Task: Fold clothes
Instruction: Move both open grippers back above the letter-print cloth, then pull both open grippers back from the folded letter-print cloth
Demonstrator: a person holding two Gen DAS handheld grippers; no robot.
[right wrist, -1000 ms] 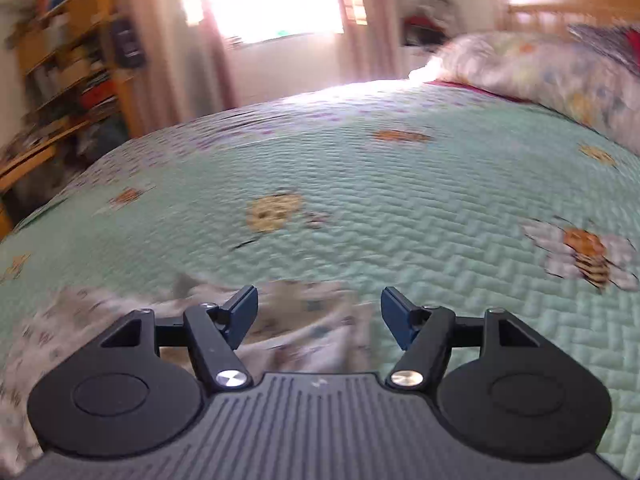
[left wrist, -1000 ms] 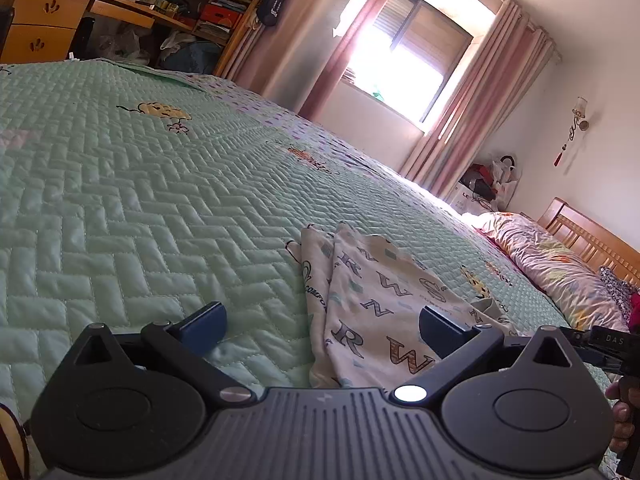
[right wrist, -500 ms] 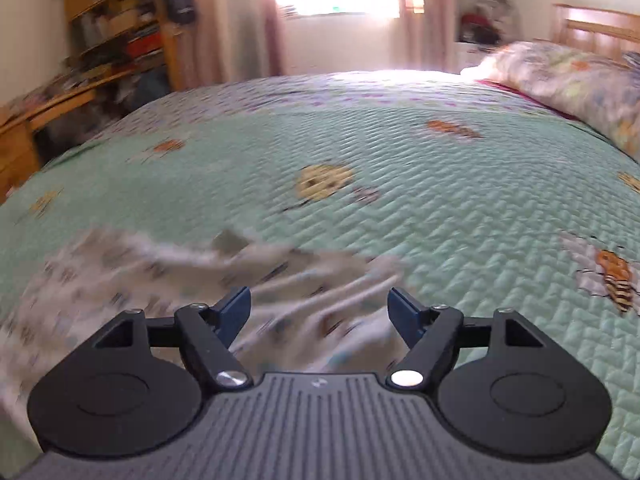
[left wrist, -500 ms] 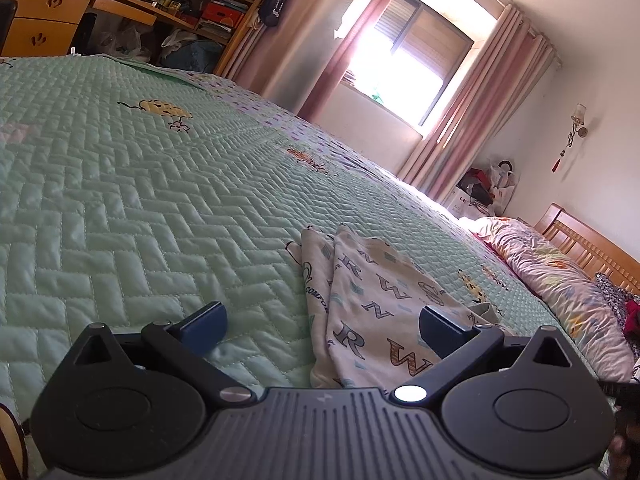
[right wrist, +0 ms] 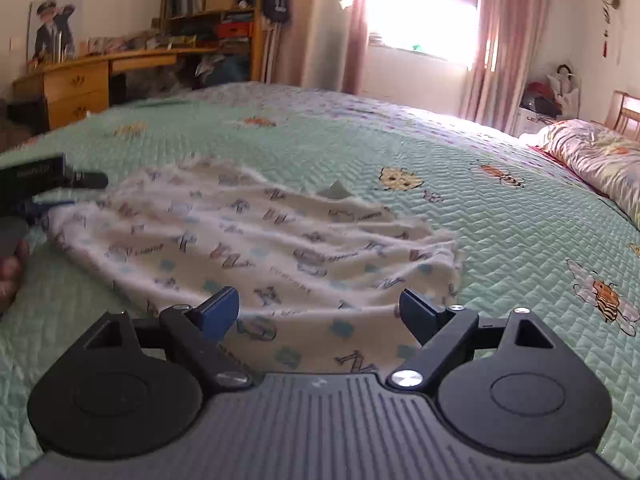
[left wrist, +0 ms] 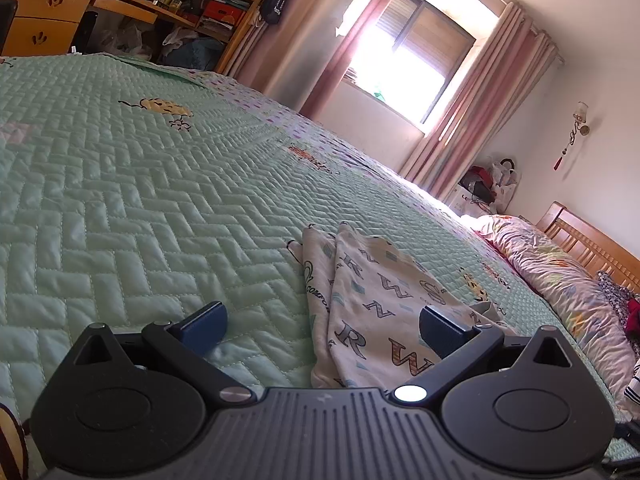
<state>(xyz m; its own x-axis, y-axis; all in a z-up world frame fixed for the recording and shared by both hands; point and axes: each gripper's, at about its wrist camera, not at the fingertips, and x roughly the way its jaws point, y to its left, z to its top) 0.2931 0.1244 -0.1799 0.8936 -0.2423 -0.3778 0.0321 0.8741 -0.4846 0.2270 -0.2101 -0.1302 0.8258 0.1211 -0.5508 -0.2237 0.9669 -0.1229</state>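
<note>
A cream garment printed with letters lies spread on the green quilted bed. My right gripper is open and empty, low over the garment's near edge. In the left wrist view the same garment lies folded lengthwise just ahead. My left gripper is open and empty, its right finger over the cloth and its left finger over bare quilt. The left gripper also shows in the right wrist view at the garment's far left end.
A floral pillow and a wooden headboard lie to the right. A wooden desk and bookshelves stand beyond the bed's far left side. A bright window with pink curtains is at the back.
My right gripper has swung left and pulled back, so the whole garment now lies in front of it. My left gripper has barely moved. Both stay open.
</note>
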